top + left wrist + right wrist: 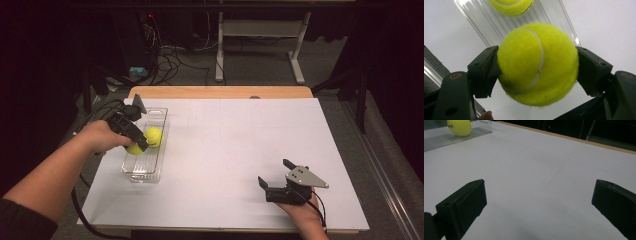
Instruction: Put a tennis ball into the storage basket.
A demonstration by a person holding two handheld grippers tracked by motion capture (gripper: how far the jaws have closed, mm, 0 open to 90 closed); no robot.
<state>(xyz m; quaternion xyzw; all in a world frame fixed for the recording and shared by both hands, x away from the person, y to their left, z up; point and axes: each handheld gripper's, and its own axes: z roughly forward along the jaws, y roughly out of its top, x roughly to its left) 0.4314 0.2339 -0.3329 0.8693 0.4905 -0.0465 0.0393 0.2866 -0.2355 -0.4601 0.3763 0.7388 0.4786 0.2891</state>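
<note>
Item: table (pixel 240 150), covered by a white sheet, with a strip of bare wood showing along its far edge. It stands on a grey floor; a white frame stand (pixel 260 35) and loose cables (pixel 170 60) lie beyond it in the dark.

Item: clear plastic tray (pixel 150 167), long and narrow, ribbed on the bottom. It lies on the left part of the sheet, its long side running away from the person.

Item: first tennis ball (pixel 537 63), yellow-green with a white seam. It is clamped between the two black jaws of the left gripper (pixel 136 145), one jaw pressed against each side. In the high view it sits over the middle of the tray; whether it touches the tray bottom cannot be told. In the left gripper view the tray runs behind and beneath it.

Item: second tennis ball (pixel 153 136), same colour. It lies inside the tray, just beyond the held ball, near the tray's far half. The right gripper view shows it far off at the upper left, resting on the ribbed bottom.

Item: left hand (pixel 100 137), wrapped around the left gripper's body at the tray's left side, its cable trailing off the table edge.

Item: right gripper (pixel 274 175), jaws spread wide with nothing between them. It is held by the right hand (pixel 302 212) low over the bare sheet at the near right, well apart from the tray.
</note>
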